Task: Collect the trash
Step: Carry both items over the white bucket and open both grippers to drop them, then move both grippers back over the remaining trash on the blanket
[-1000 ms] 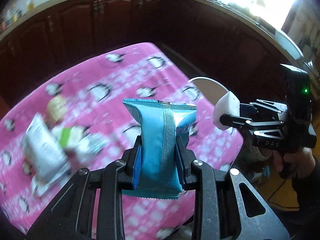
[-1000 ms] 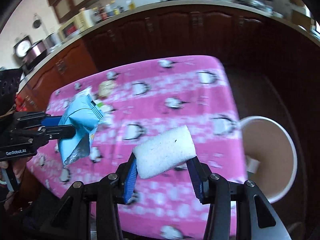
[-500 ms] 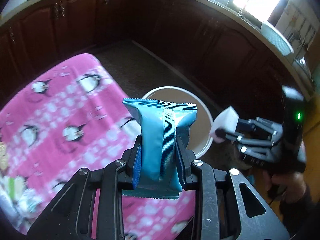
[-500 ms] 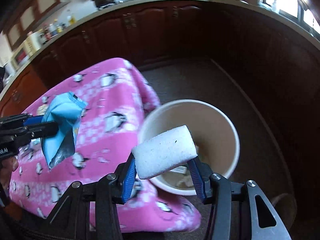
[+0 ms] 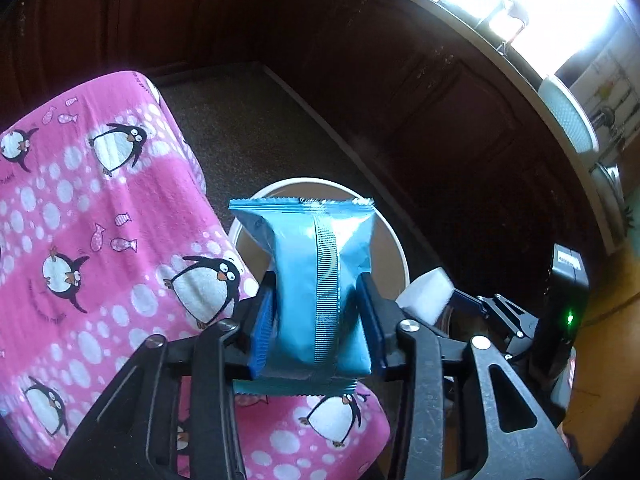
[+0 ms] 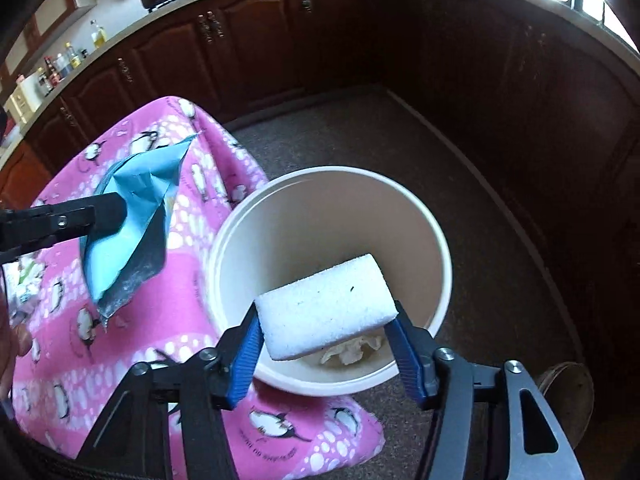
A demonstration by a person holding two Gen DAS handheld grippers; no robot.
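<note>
My left gripper (image 5: 316, 316) is shut on a blue snack packet (image 5: 316, 280), held upright over the near rim of a cream bin (image 5: 394, 248). The packet also shows in the right wrist view (image 6: 132, 216), above the pink cloth left of the bin. My right gripper (image 6: 326, 340) is shut on a white foam block (image 6: 326, 308), held above the open cream bin (image 6: 436, 248). Crumpled paper (image 6: 352, 350) lies at the bin's bottom. The foam block also shows in the left wrist view (image 5: 426, 294).
The table with a pink penguin cloth (image 5: 80, 240) stands left of the bin; its corner hangs beside the rim. Dark wooden cabinets (image 6: 280, 32) curve around the brown floor (image 6: 360, 132). More wrappers (image 6: 26, 280) lie at the table's left edge.
Both grippers have swung right, away from the table's middle and toward the bin. The foam block now hangs over the bin's opening; the blue packet has come near its rim.
</note>
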